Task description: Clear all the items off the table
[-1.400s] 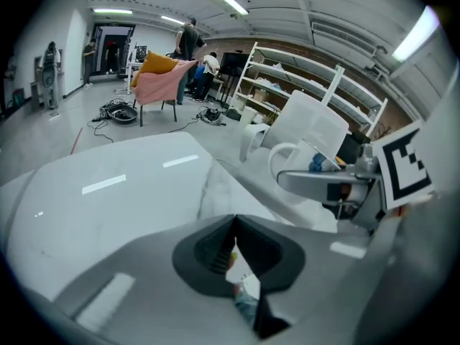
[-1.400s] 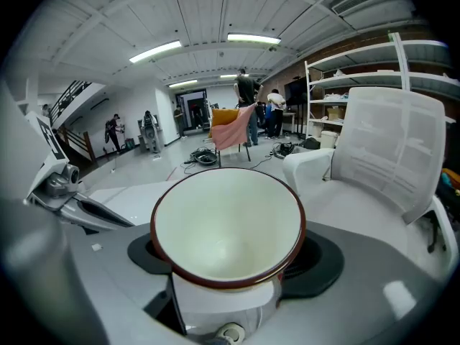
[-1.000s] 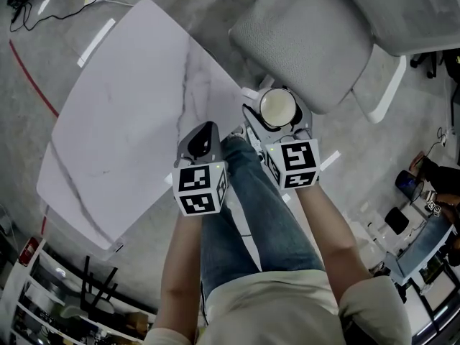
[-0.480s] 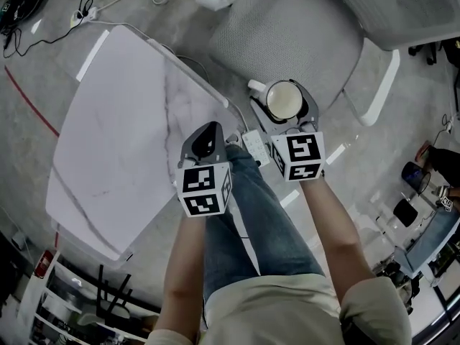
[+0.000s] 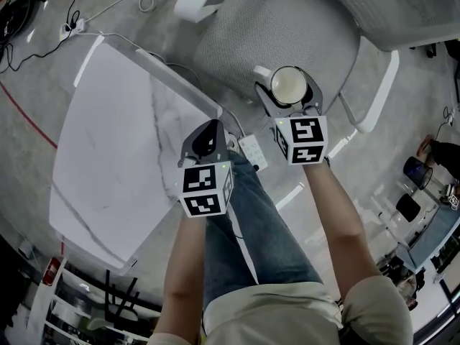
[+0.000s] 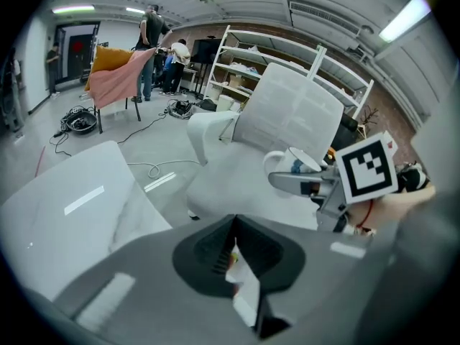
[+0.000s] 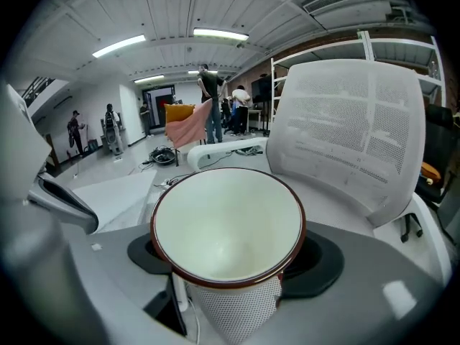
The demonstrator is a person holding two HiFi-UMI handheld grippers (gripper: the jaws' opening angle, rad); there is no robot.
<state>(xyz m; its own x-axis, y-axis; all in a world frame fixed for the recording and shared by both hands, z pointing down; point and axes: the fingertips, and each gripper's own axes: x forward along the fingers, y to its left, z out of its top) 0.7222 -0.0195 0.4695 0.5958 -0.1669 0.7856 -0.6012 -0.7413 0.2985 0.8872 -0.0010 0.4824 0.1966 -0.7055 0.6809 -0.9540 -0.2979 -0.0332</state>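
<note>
Cup [image 7: 226,228] is cream-white with a brown rim.

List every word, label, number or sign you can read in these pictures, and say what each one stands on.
No text can be read anywhere.
The marker cubes on the left gripper and right gripper: black-and-white square patterns, no letters.
The mug in the right gripper: no print shows.
The white slip in the left gripper's jaws: one coloured speck, too blurred to read.
</note>
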